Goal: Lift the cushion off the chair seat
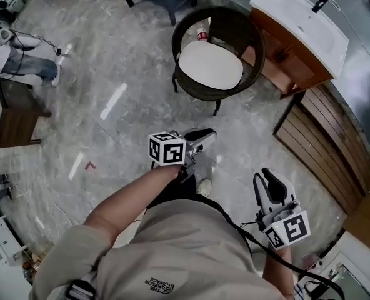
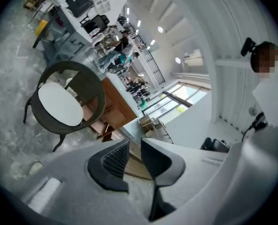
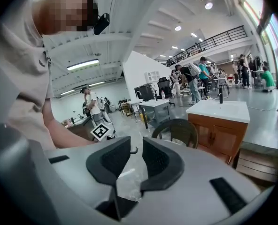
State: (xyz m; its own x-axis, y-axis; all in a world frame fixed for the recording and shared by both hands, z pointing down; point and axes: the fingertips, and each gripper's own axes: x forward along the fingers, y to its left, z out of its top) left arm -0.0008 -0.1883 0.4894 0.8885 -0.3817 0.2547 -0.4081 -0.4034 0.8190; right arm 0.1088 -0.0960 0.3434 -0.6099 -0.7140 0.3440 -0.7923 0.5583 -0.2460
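on the grey marble floor [image 1: 110, 74] the round cushion [image 1: 210, 64] lies on the wicker chair [image 1: 258, 45]. the left gripper [image 1: 202, 134] and right gripper [image 1: 267, 180], slightly parted and empty, point toward it, likely readying a two-sided lift.

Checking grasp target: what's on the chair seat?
A round white cushion lies on the dark chair, covering the seat; the seat surface under it is hidden.

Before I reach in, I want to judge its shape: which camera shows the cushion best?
The head view: the cushion lies whole, seen from above on the chair. The left gripper view shows it smaller and slanted. The right gripper view shows only the chair's back.
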